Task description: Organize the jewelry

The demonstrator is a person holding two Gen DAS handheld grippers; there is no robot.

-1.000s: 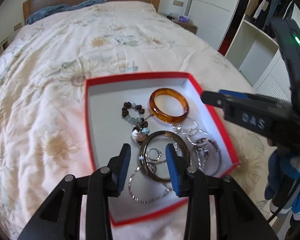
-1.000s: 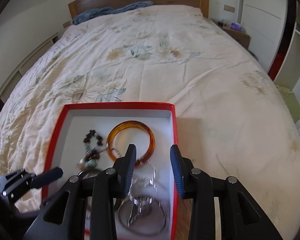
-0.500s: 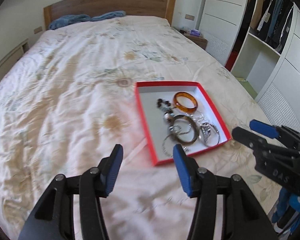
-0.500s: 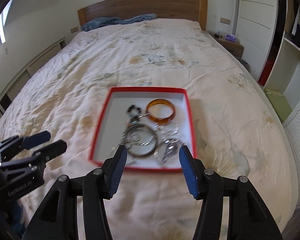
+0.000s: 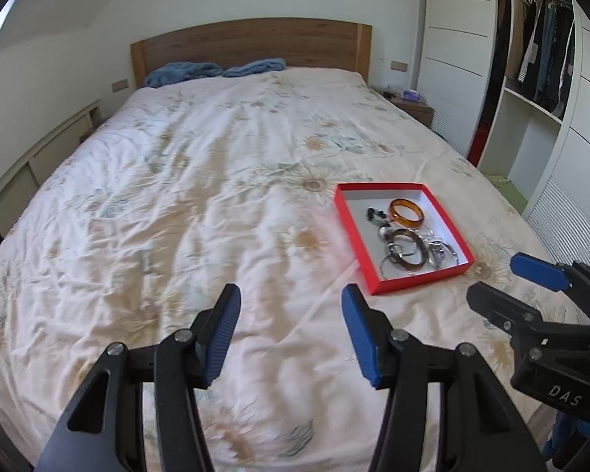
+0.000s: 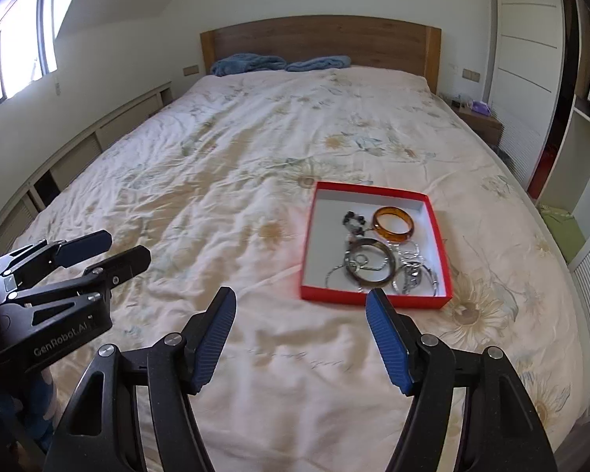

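Pulling back: both grippers had left the box, where a second before they hung right over the jewelry; now they stood well apart from it, near the foot edge of the bed point(image 6: 255, 149).
Left gripper point(image 5: 291, 338): jaws wide, holding nothing.
Right gripper point(image 6: 301, 338): jaws wide, holding nothing.
Meaning: nothing lay loose on the cover, so the sorting looked finished, or paused.
Box point(image 6: 310, 232): red, on the right half of the bed, toward its foot.
Jewelry: amber bangle point(image 6: 393, 223) toward the far right corner, bead bracelet point(image 6: 354, 223) left of it, dark bangle point(image 6: 370, 262) nearer.
Hard to make out: silver rings and chains point(image 6: 415, 271) at the near right corner overlapped; their count was unclear.
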